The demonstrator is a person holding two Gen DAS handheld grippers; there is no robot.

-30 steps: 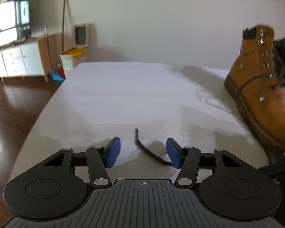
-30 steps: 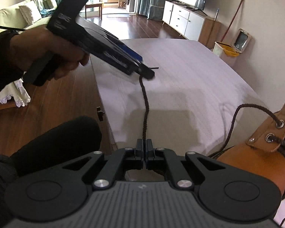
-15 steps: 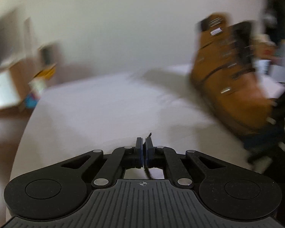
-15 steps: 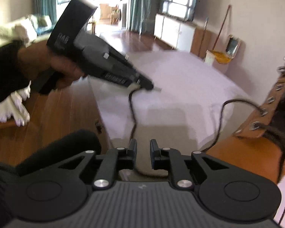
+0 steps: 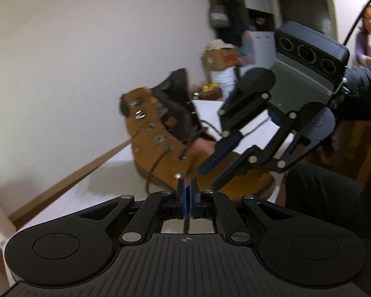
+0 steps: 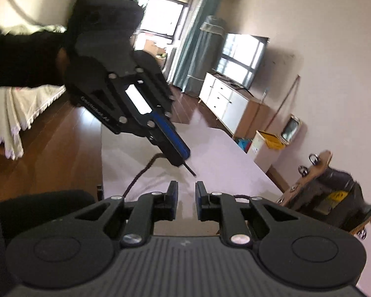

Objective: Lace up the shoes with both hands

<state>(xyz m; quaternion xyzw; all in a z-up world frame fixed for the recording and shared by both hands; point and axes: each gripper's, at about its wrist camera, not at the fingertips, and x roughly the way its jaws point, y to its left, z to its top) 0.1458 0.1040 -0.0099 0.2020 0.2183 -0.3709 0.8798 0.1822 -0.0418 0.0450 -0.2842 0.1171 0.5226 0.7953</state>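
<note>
A tan lace-up boot (image 5: 158,153) lies tilted on the white table (image 5: 86,193), with its brown lace threaded through the lower eyelets. My left gripper (image 5: 186,190) is shut on the free end of the lace (image 5: 186,226). In the right wrist view the left gripper (image 6: 183,158) hangs above the table (image 6: 222,153), the lace's tip poking out past its pads and the lace (image 6: 141,175) trailing down behind it. My right gripper (image 6: 186,190) stands slightly open with nothing between its pads, just below that tip. The boot's collar (image 6: 320,159) shows at the right.
A white TV cabinet (image 6: 225,101) and a yellow-lidded bin (image 6: 269,143) stand beyond the table's far end. A bed cover (image 6: 12,113) hangs at the left. The holder's dark knee (image 5: 321,190) is beside the table. Another person (image 5: 368,32) stands at the back right.
My left gripper closed on the lace end, rose and rolled round to face the boot. My right gripper let go of the lace and opened a little.
</note>
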